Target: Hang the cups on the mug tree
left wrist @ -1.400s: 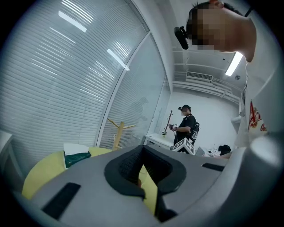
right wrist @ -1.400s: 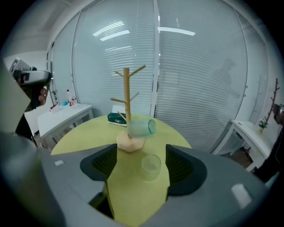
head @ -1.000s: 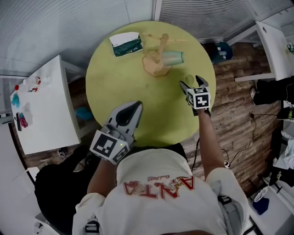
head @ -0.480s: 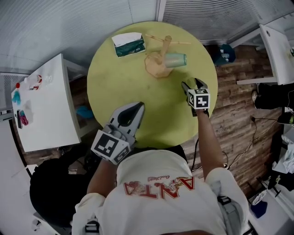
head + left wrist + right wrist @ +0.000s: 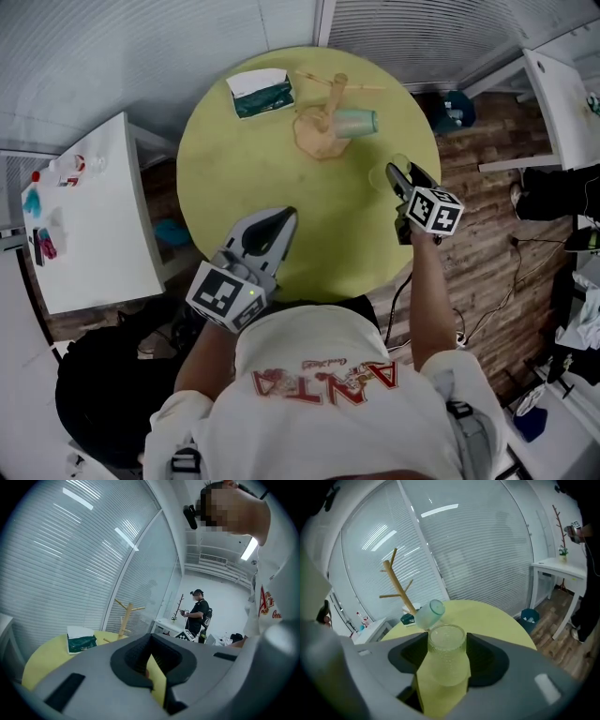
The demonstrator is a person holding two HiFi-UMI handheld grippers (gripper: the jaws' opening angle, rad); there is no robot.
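A textured yellow-green cup (image 5: 446, 656) stands upright on the round yellow table (image 5: 234, 178) between the jaws of my right gripper (image 5: 403, 175). The jaws are closing around it, and its sides sit very near the pads. The wooden mug tree (image 5: 330, 98) stands at the table's far side with a pale teal cup (image 5: 353, 122) hanging on a peg. From the right gripper view the tree (image 5: 397, 587) and teal cup (image 5: 429, 613) lie just beyond the held-in cup. My left gripper (image 5: 277, 218) hovers over the near table edge, shut and empty.
A green-and-white tissue box (image 5: 261, 92) lies left of the tree. A white side table (image 5: 89, 216) with small items stands to the left. A blue bin (image 5: 455, 103) and another white table (image 5: 562, 84) are at right. A person (image 5: 197, 613) stands far off.
My right gripper has shifted right and tilted, and its jaws have narrowed around the yellow-green cup. The left gripper has stayed put.
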